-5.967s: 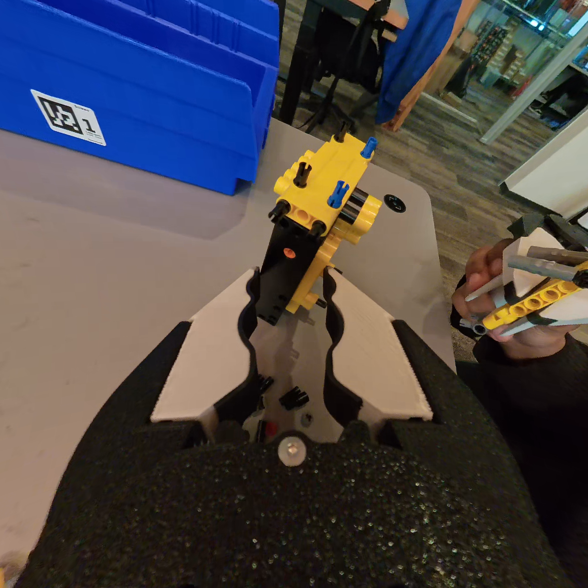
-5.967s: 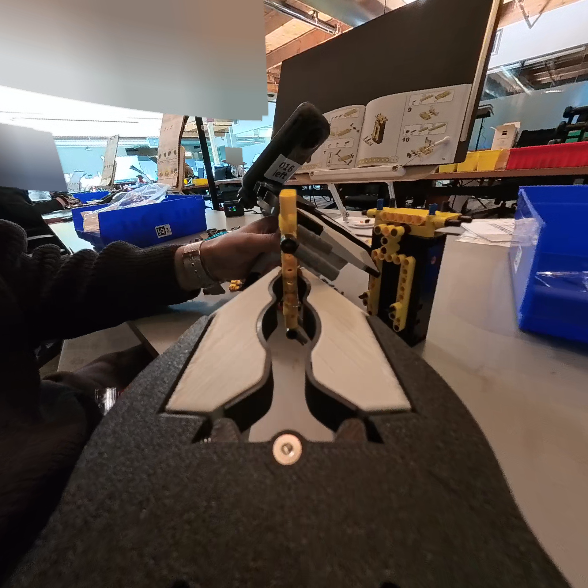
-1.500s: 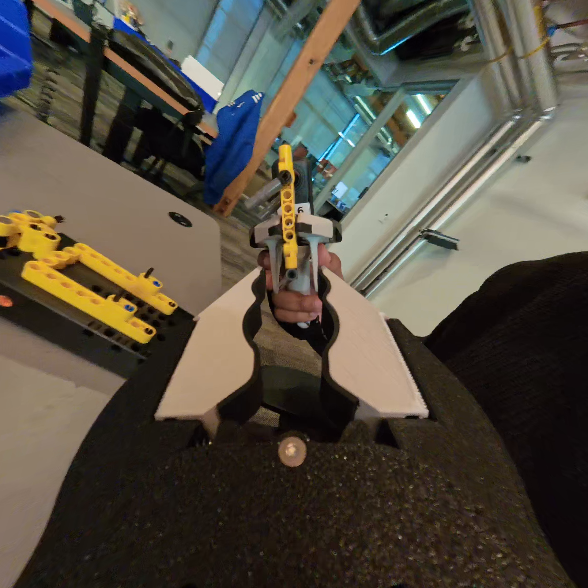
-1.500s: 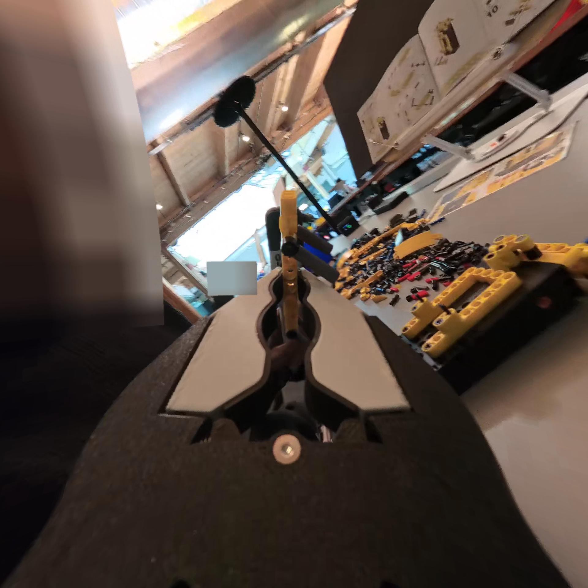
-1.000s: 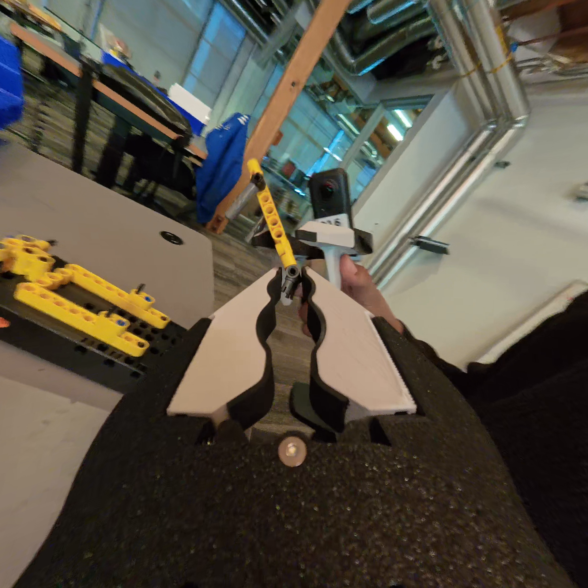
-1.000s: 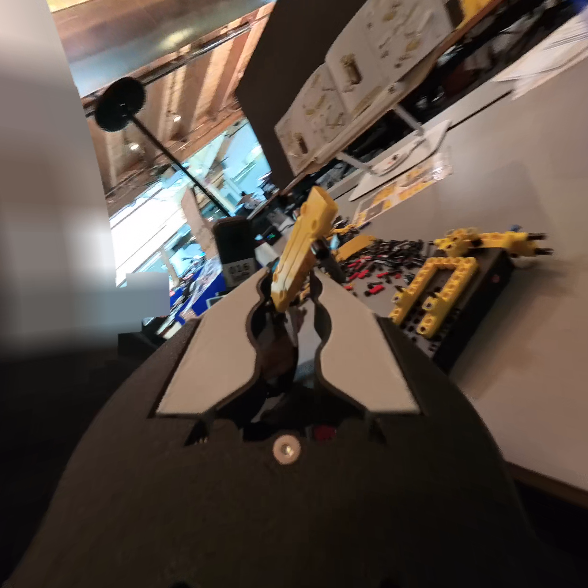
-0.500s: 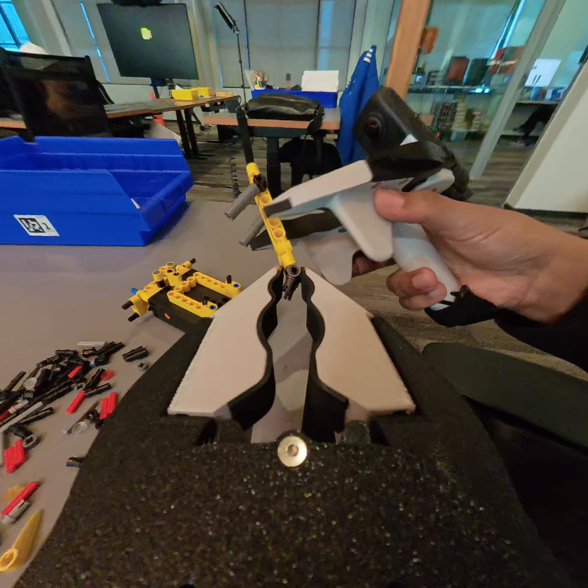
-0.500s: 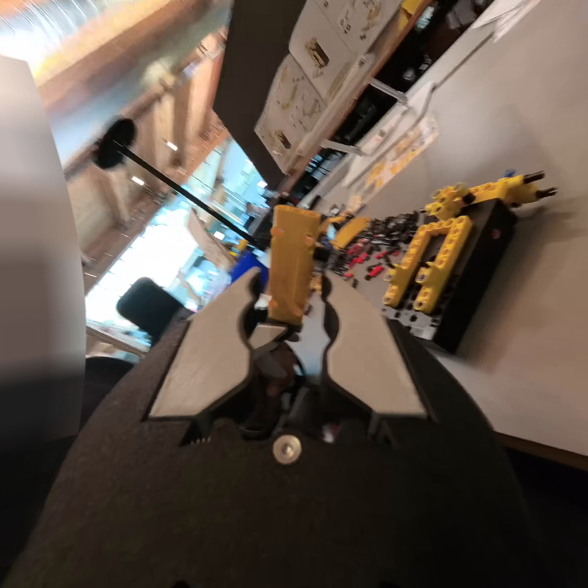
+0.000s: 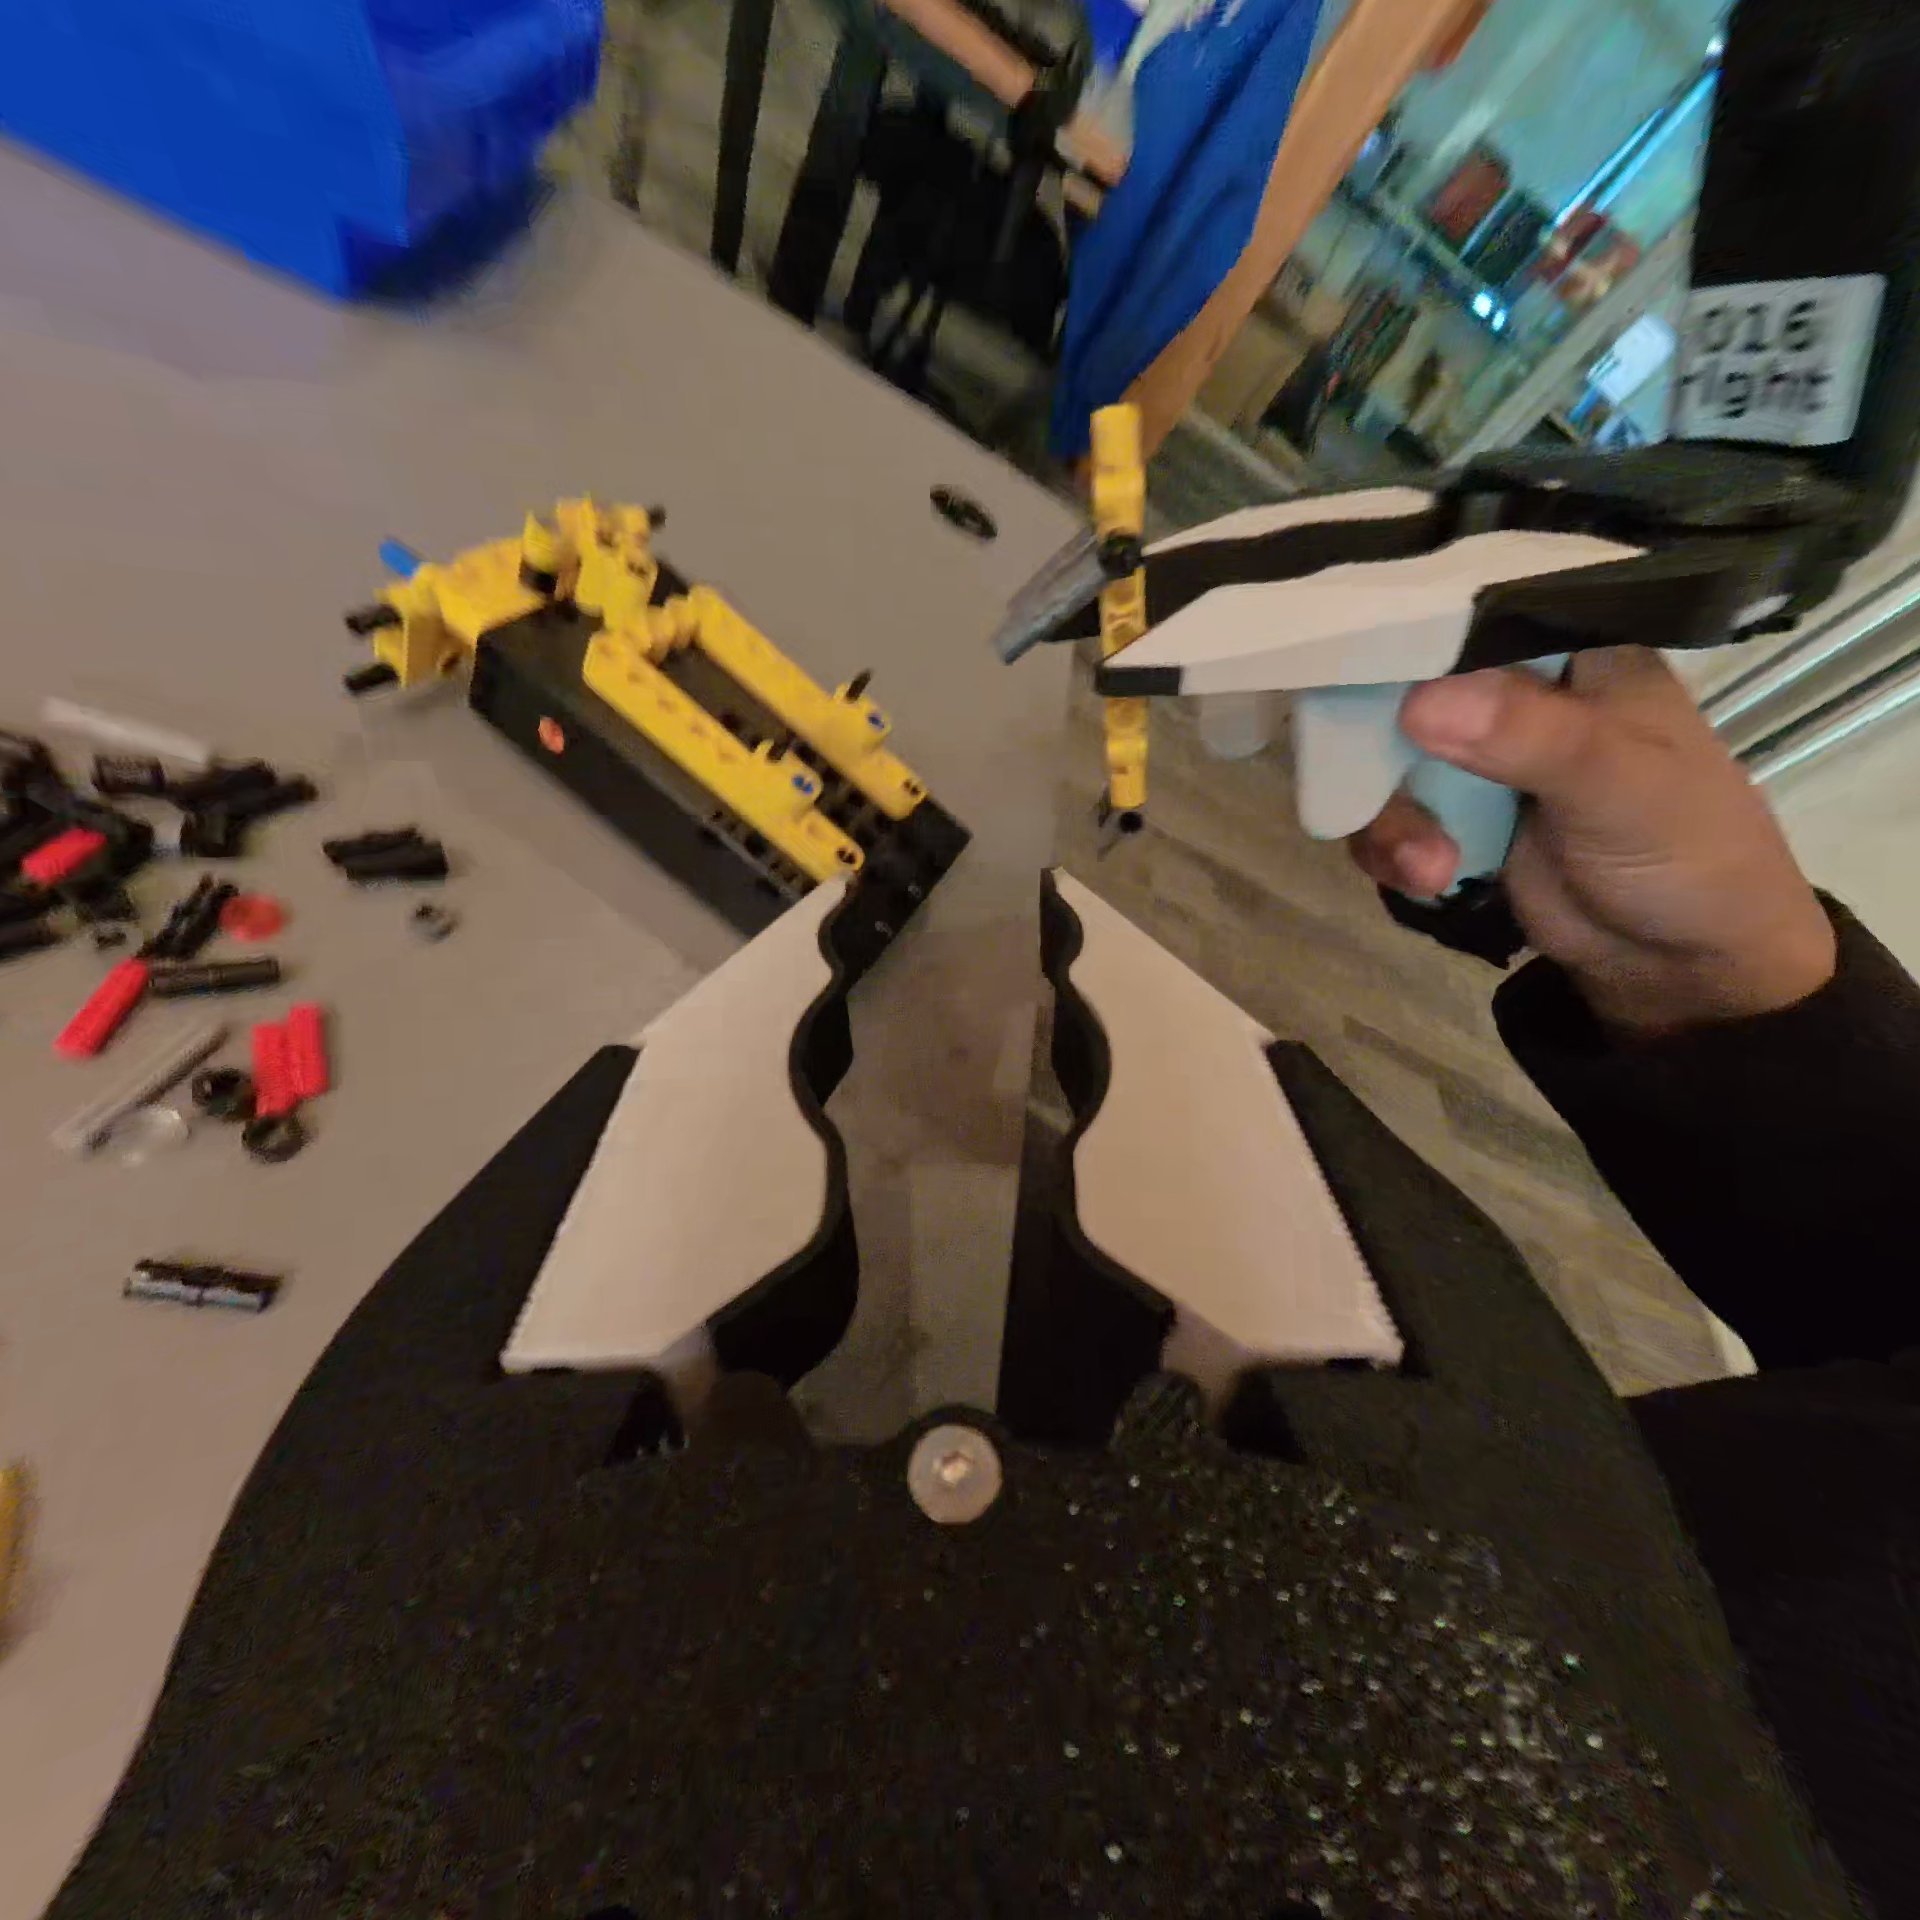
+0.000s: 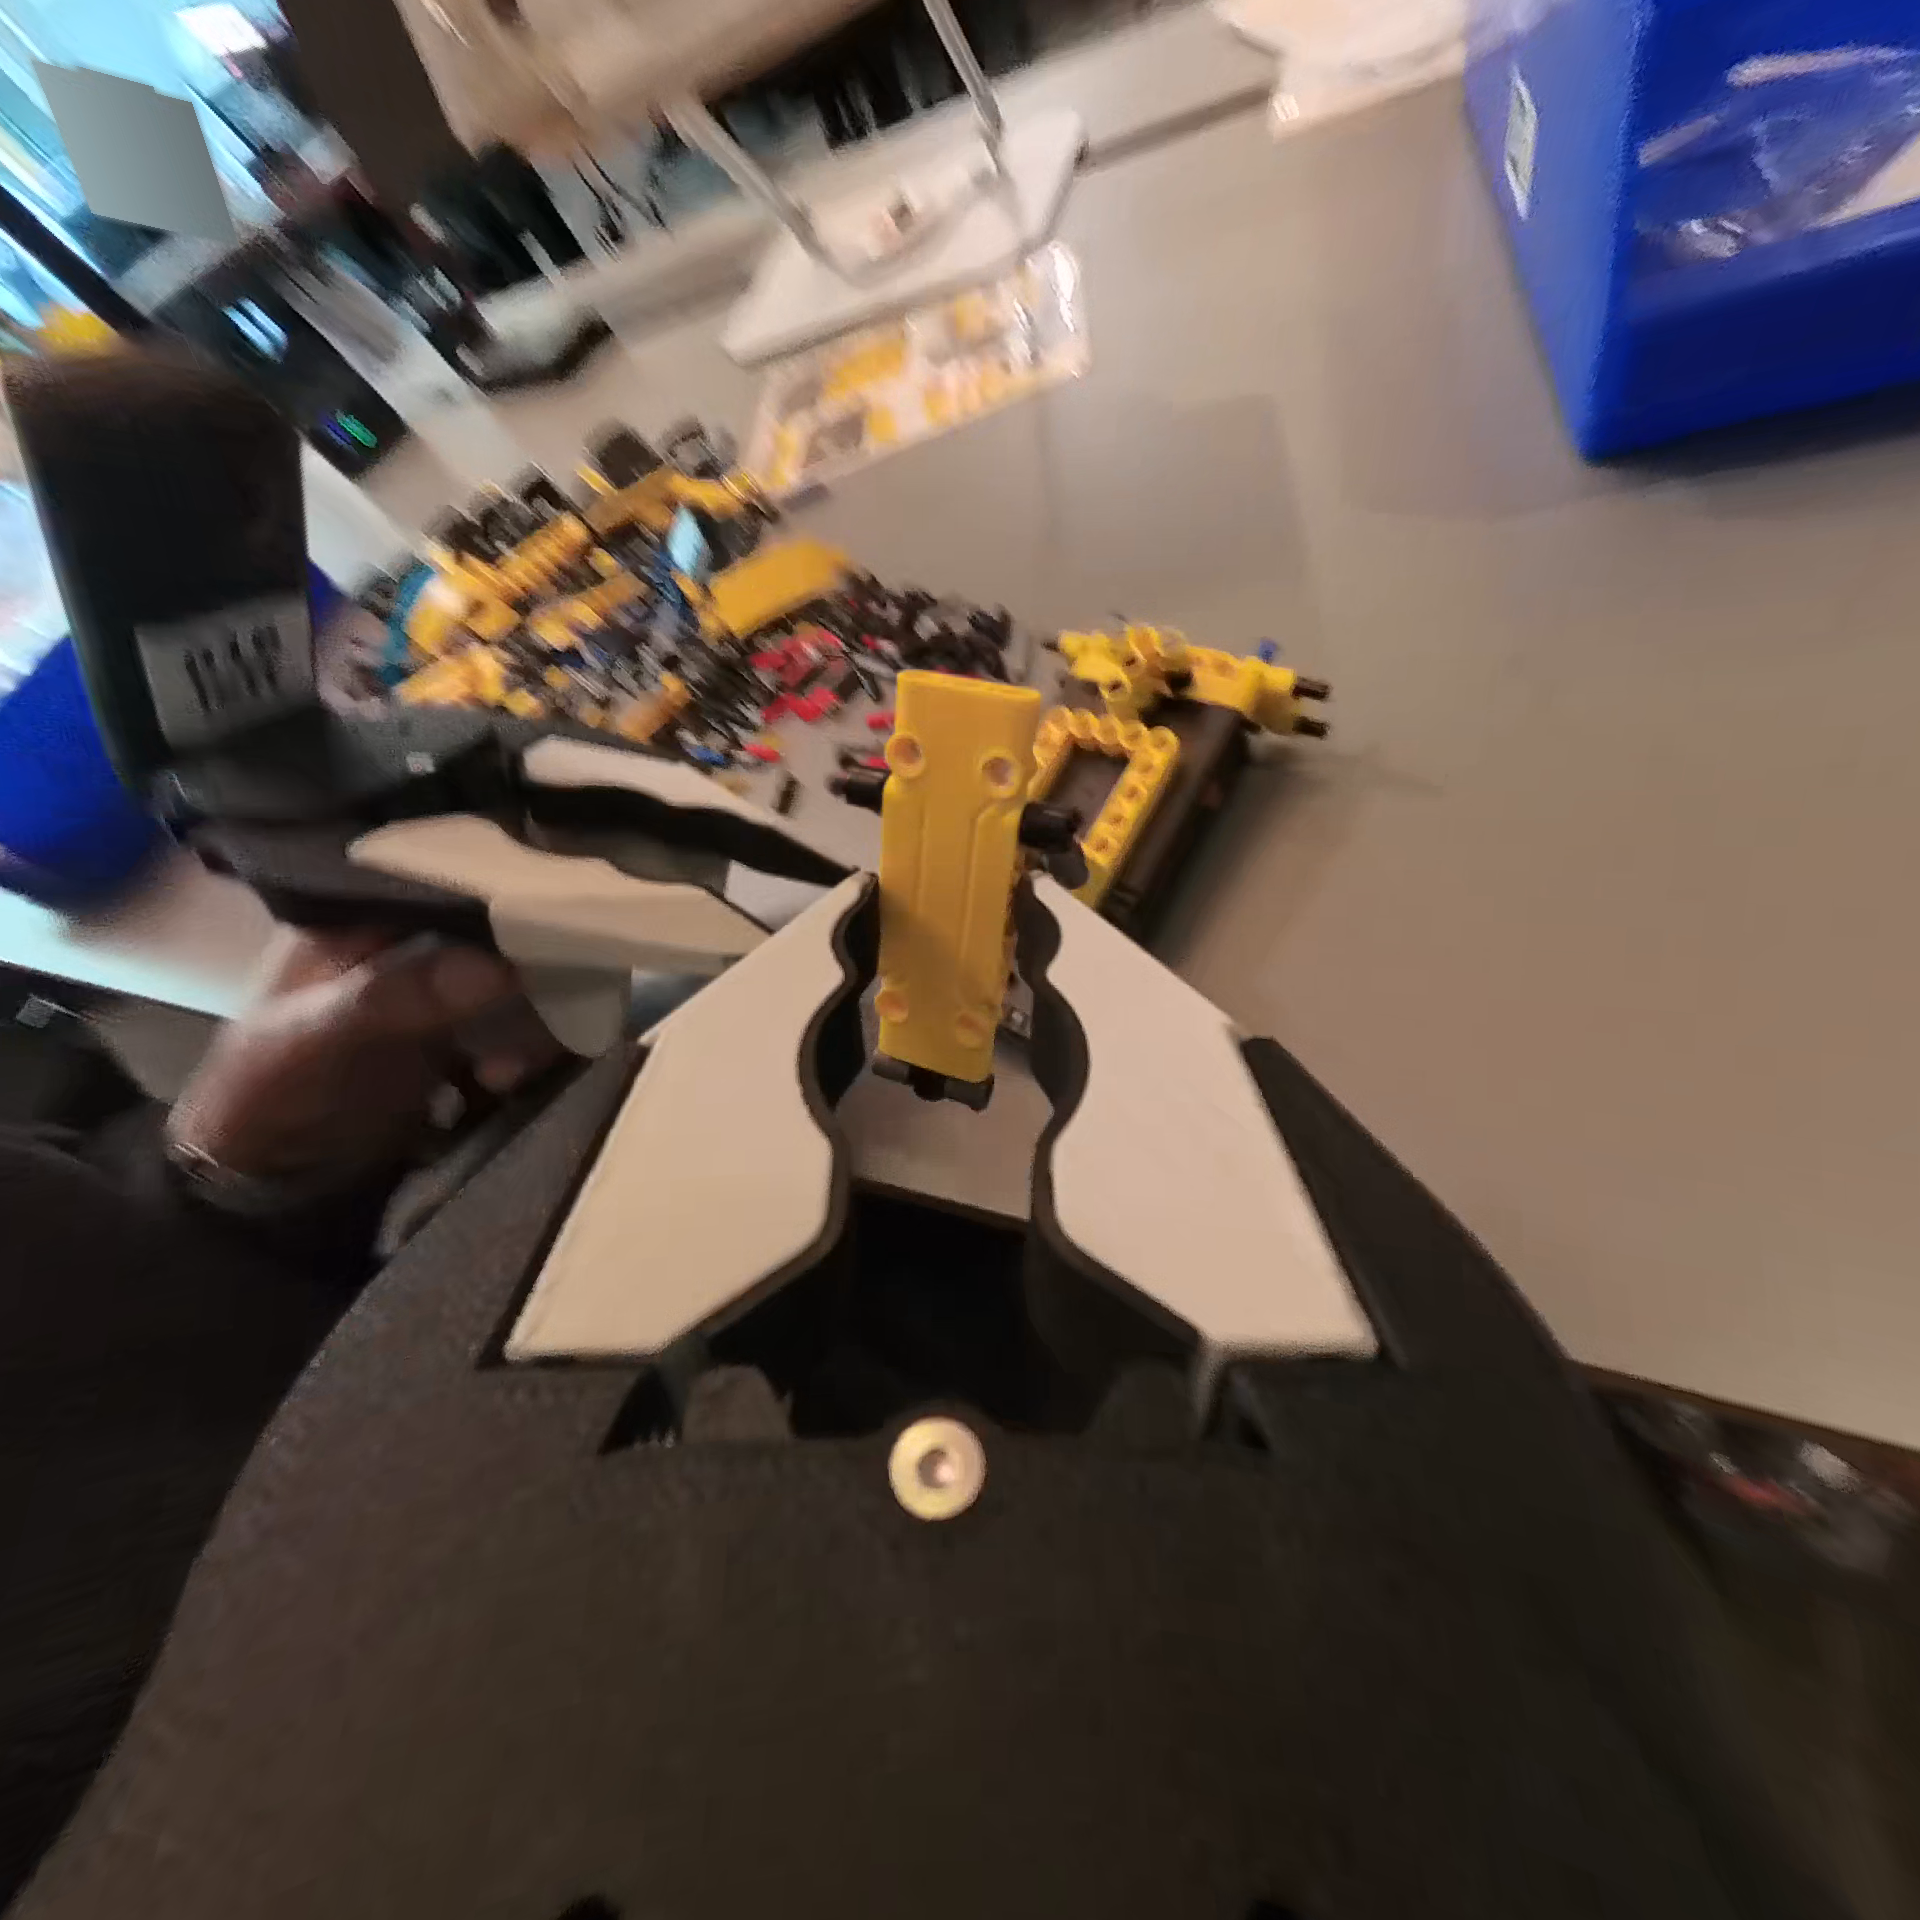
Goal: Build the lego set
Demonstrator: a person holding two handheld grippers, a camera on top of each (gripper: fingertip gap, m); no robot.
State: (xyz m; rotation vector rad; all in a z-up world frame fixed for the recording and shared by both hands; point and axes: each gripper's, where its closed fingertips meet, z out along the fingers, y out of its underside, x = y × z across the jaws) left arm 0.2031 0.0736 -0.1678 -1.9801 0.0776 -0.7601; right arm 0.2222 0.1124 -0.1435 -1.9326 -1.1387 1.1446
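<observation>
My right gripper (image 10: 951,894) is shut on a yellow panel-and-beam piece (image 10: 951,883) with grey axles and a black pin (image 9: 1117,826) at its lower end. It also shows in the left wrist view (image 9: 1127,623), held upright in the air by the right gripper. My left gripper (image 9: 943,894) is open and empty, just below and left of that pin, not touching it. The left gripper also shows in the right wrist view (image 10: 810,904), beside the piece. A black and yellow assembly (image 9: 675,727) lies on its side on the grey table (image 9: 312,436).
Loose black and red pins (image 9: 187,966) lie on the table at the left. A bigger pile of yellow and black parts (image 10: 623,623) lies farther off. Blue bins (image 10: 1714,208) stand at the table's back. The table edge (image 9: 1049,831) runs under the grippers. Some 6 cm of space lies between my two pairs of fingers.
My left gripper was shut on the black pin at the piece's lower end. It has opened and drawn back a little. The right gripper keeps the piece and has turned toward the table.
</observation>
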